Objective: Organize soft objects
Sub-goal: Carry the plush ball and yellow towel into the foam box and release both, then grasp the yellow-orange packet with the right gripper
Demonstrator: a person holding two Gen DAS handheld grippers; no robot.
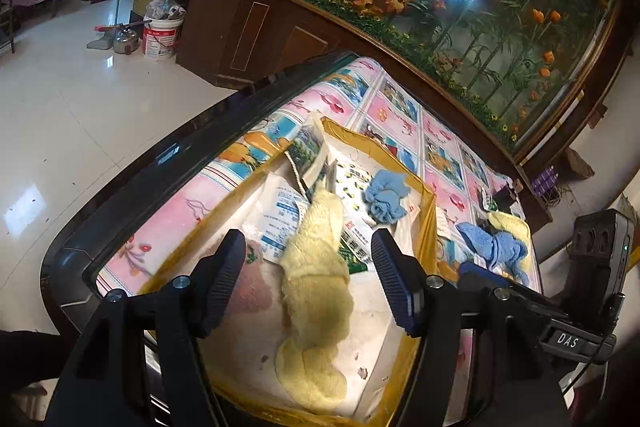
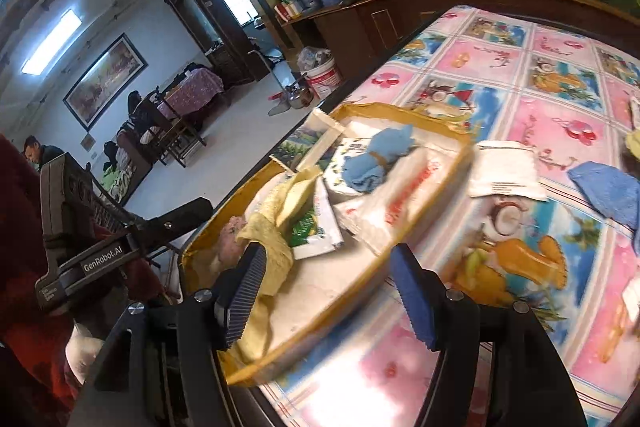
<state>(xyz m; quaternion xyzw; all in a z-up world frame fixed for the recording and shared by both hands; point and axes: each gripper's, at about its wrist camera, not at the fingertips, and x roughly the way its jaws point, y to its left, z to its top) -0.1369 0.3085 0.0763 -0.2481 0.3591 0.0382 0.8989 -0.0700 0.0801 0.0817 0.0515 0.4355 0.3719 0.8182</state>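
yellow towel lies in tray, twelve o'clock of left gripper, fingers apart, empty. right gripper likewise spread. judged light, limp; pinch the bunched middle.

Left wrist view: looks down and forward, close above the tray, yellow towel between the jaws. Right wrist view: looks from the tray's right side, close, tilted; tray left of the jaws, tablecloth ahead. Shared: tray, yellow towel, blue cloth.
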